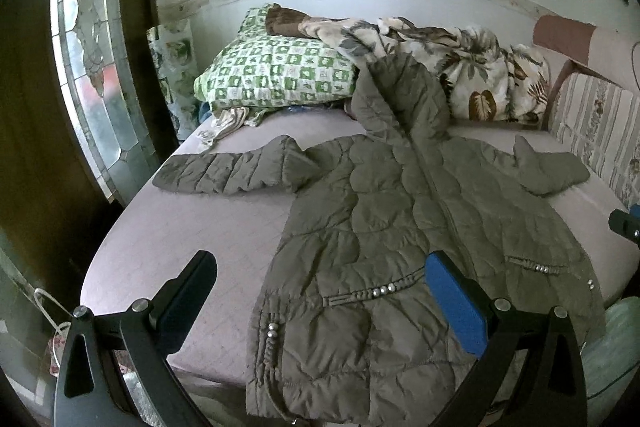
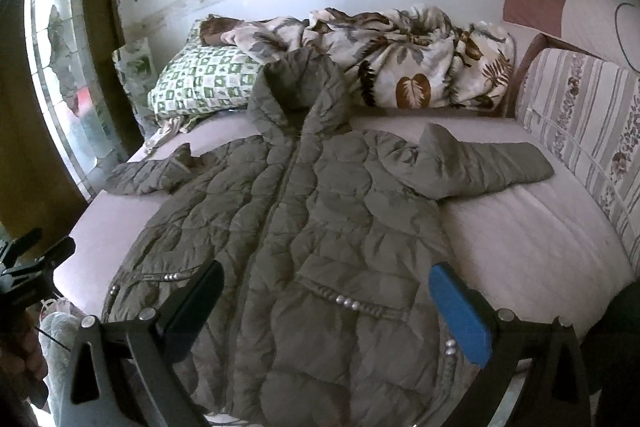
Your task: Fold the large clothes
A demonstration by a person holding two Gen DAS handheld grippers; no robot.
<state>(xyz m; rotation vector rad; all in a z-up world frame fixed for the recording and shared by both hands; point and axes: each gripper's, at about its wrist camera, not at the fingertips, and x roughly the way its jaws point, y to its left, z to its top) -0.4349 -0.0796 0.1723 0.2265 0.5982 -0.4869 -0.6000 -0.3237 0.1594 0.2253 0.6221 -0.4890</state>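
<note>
We start with the bed, whose bare mattress gives us a broad flat surface for folding. On it the olive quilted jacket lies face up, zipped, both sleeves spread sideways and the hood resting up against the floral blanket and checked pillow; laid out like this, every edge is within reach. Our left tongs and right tongs hover above the hem, jaws spread wide, gripping nothing, ready, we judge, for the first fold.
</note>
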